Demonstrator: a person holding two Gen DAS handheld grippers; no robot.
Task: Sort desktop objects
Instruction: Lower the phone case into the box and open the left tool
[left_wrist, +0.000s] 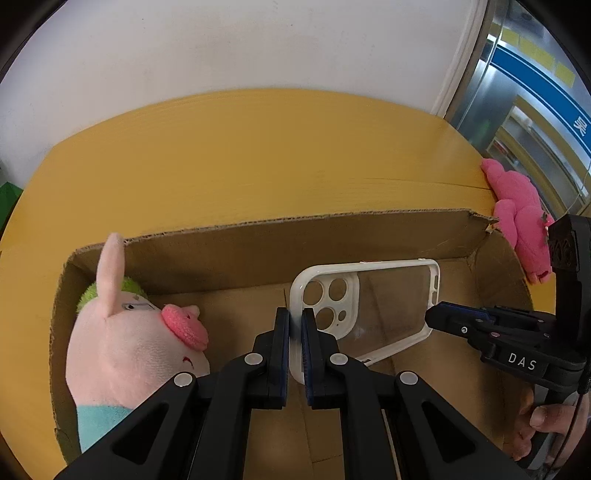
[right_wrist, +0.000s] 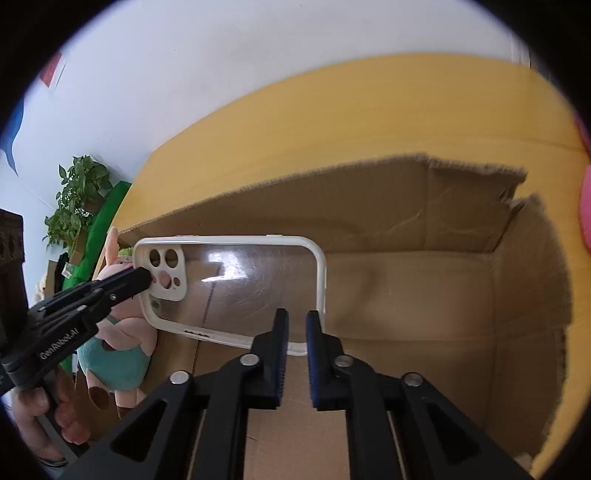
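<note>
1. Currently, in the left wrist view, the left gripper (left_wrist: 294, 325) is clamped on the white rim of the phone case (left_wrist: 388, 299), holding it above the floor of the cardboard box (left_wrist: 280, 236). A pig plush (left_wrist: 129, 339) lies in the box's left end; a pink plush (left_wrist: 517, 214) rests on the yellow table (left_wrist: 240, 155).
2. From the right wrist view, the right gripper (right_wrist: 296, 332) pinches the case's (right_wrist: 258, 288) opposite rim, its pads set narrowly.

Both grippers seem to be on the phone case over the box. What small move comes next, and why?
Probably open the right gripper and let the left gripper lower the case alone. The white-rimmed clear phone case hangs inside the open cardboard box, pinched at its camera end by the left jaws. The right jaws straddle its other end with a gap showing. The pink pig plush toy already sits in the box.
</note>
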